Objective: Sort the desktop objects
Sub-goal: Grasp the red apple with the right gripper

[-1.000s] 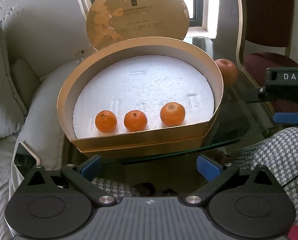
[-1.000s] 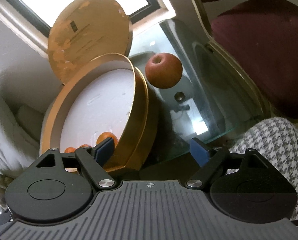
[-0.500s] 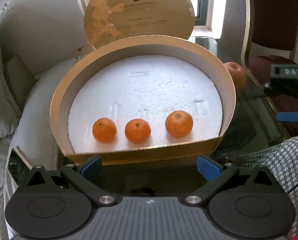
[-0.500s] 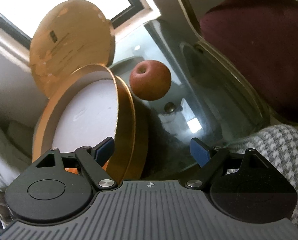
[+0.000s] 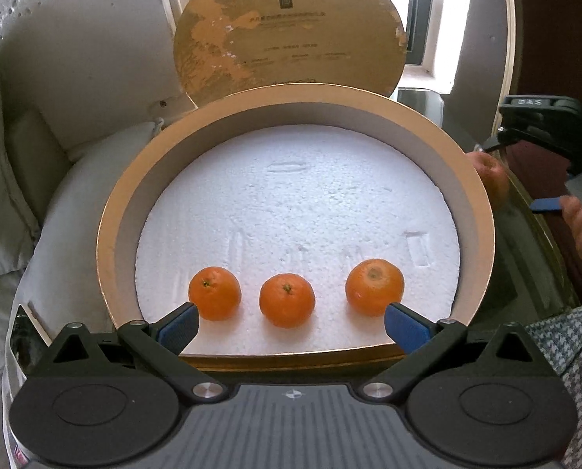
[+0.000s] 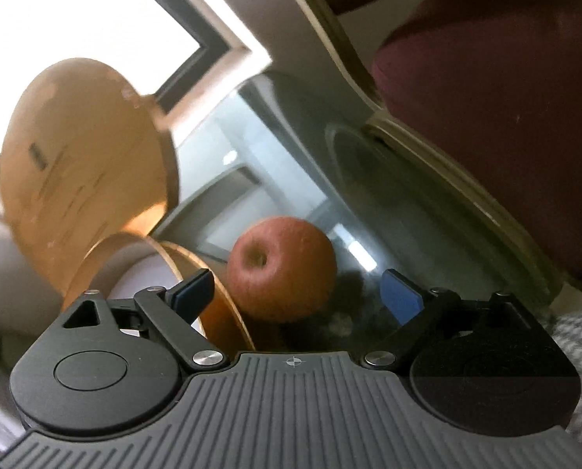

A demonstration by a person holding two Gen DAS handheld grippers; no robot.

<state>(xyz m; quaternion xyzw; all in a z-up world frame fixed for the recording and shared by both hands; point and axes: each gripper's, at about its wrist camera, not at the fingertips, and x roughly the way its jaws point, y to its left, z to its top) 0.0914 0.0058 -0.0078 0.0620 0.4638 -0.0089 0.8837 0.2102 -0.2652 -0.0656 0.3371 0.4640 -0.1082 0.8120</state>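
Now the right claw (image 6: 297, 293), jaws just opened wider and empty, has closed in on the apple (image 6: 281, 267) sitting on the glass tabletop (image 6: 369, 203) beside the box (image 5: 295, 95), so a grab looks imminent.

1. My right tool (image 6: 297, 293) stands wide, its jaws having just been opening; the apple (image 6: 281, 267) sits at 12 o'clock, untouched.
2. The gold box wall (image 6: 228, 308) crowds my blue pad at 9 o'clock.
3. The glass surface (image 6: 291, 156) lies clear beyond the apple; a chair (image 6: 506, 117) blocks 2 o'clock.
4. My left tool (image 5: 291, 326) faces three oranges (image 5: 287, 299); white foam (image 5: 310, 195) behind them is free.
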